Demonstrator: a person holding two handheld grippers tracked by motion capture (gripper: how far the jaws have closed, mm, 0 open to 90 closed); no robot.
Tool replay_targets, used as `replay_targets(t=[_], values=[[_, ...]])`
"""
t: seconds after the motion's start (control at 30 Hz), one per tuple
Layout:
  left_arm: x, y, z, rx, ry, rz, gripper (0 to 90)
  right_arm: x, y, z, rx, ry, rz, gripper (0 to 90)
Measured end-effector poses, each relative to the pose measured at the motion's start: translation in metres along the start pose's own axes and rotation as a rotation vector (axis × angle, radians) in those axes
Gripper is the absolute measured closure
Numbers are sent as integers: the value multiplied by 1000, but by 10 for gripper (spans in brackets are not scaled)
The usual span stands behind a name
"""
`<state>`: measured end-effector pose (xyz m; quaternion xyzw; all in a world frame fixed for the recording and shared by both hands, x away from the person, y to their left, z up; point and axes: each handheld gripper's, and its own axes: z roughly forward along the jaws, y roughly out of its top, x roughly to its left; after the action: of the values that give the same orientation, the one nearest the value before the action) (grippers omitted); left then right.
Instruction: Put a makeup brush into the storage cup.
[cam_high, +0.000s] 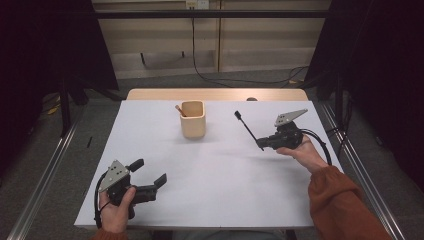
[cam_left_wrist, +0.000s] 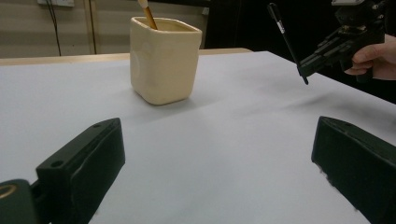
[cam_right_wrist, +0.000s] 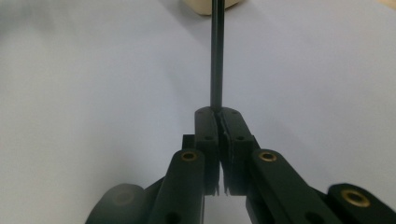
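A cream square cup (cam_high: 193, 119) stands at the back middle of the white table (cam_high: 210, 170), with a brown pencil (cam_high: 179, 110) leaning in it; the cup (cam_left_wrist: 163, 58) and the pencil (cam_left_wrist: 148, 15) also show in the left gripper view. My right gripper (cam_high: 261, 144) is shut on a black pen (cam_high: 246, 128), held above the table to the right of the cup; the pen slants up and left from the jaws. In the right gripper view the pen (cam_right_wrist: 216, 51) rises straight from the closed right gripper (cam_right_wrist: 218, 112). My left gripper (cam_high: 148, 171) rests open at the front left, its fingers (cam_left_wrist: 84, 168) wide apart with nothing between.
The table's wooden far edge (cam_high: 215, 94) lies behind the cup. Metal rails (cam_high: 45, 170) run along both sides of the table. Cables lie on the floor beyond the table.
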<state>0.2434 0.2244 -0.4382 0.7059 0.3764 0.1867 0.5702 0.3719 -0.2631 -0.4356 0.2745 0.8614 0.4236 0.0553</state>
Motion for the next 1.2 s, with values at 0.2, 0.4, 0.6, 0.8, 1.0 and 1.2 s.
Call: replay_targets(t=[0.2,0.4,0.6,0.8,1.0,1.2], values=[[0,0,0,-2,2,1,26,1,-1,0,-84,13,14,863],[-2,0,0,-4,-3,-5,26,5,-2,-2,-173,14,11,863],[-2,0,-1,-4,-4,2,26,8,-3,-4,-240,28,2,863],[-3,0,0,1,-7,1,27,11,-3,-6,-279,32,10,863],[-4,0,-1,1,-15,2,27,11,-3,-11,-308,26,22,863],[-4,1,-2,-2,-14,7,27,18,-2,-13,-321,36,20,863]])
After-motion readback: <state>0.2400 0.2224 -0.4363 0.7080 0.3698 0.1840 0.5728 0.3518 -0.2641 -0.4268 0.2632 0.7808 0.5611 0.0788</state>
